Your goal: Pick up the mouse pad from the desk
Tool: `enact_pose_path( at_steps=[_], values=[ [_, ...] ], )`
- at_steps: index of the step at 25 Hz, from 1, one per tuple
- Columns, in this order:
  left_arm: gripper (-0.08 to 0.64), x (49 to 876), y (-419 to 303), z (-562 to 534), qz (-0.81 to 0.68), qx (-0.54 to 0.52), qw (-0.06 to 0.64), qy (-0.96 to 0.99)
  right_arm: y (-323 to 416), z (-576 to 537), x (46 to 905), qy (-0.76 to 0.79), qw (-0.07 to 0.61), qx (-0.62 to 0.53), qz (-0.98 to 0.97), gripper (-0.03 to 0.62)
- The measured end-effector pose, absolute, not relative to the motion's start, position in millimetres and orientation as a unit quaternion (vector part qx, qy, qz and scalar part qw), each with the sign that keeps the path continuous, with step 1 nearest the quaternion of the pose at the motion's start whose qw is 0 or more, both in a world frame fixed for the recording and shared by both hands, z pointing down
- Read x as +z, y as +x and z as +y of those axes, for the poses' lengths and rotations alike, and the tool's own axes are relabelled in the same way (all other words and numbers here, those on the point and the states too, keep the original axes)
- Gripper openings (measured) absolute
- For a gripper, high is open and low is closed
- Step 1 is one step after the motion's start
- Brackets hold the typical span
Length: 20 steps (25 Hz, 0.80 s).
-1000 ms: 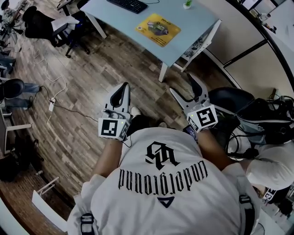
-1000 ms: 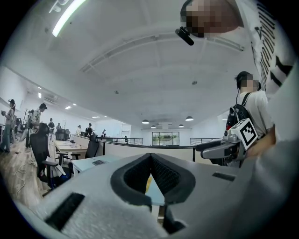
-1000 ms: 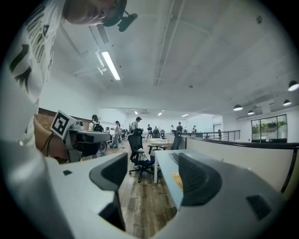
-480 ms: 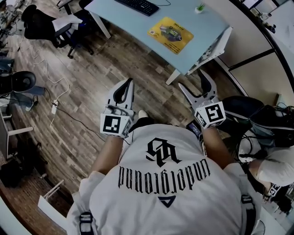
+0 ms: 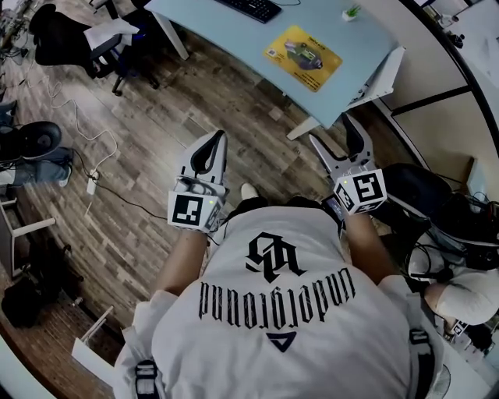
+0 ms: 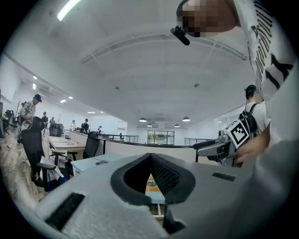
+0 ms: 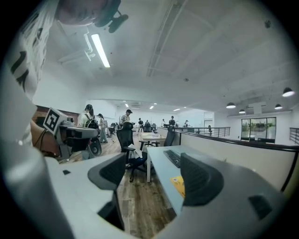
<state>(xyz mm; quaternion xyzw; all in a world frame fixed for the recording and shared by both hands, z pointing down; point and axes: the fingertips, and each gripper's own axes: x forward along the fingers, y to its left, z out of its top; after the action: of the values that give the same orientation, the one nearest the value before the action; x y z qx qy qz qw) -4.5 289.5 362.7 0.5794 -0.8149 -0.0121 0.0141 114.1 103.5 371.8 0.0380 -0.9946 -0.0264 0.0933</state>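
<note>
Yellow mouse pad (image 5: 303, 57) lies flat on bench (image 5: 234, 35), near bench front edge; both tools well short of bench; left tool (image 5: 210, 139) closed, empty; right tool (image 5: 335, 131) jaws just been opening, nothing between, likely preparing grasp

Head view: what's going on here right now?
A person stands on the wooden floor, short of the light blue desk. The yellow mouse pad lies flat on the desk, untouched, near a keyboard. The left hand-held gripper has its jaws together with nothing in them. The right hand-held gripper has just been opening its jaws, which stand wide apart and empty. Both point toward the desk; the pickup has not started.
</note>
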Motion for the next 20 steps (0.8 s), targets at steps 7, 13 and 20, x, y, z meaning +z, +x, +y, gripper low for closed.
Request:
enact_pose_path(
  at_steps=[7, 13, 20],
  values=[
    [0.008, 370.6, -24.6, 294.2, -0.814, -0.014, 0.024, 0.580, 98.4, 102.3, 376.6, 0.043, 0.096, -0.007, -0.994, 0.368],
    [0.006, 374.2, -32.8, 278.1, -0.809, -0.009, 0.023, 0.587, 82.7, 91.5, 386.4, 0.038, 0.093, -0.001, -0.995, 0.370],
    [0.007, 382.6, -59.5, 245.3, -0.807, 0.001, 0.030, 0.590, 53.9, 58.6, 395.0, 0.033, 0.086, -0.002, -0.996, 0.370]
  ],
)
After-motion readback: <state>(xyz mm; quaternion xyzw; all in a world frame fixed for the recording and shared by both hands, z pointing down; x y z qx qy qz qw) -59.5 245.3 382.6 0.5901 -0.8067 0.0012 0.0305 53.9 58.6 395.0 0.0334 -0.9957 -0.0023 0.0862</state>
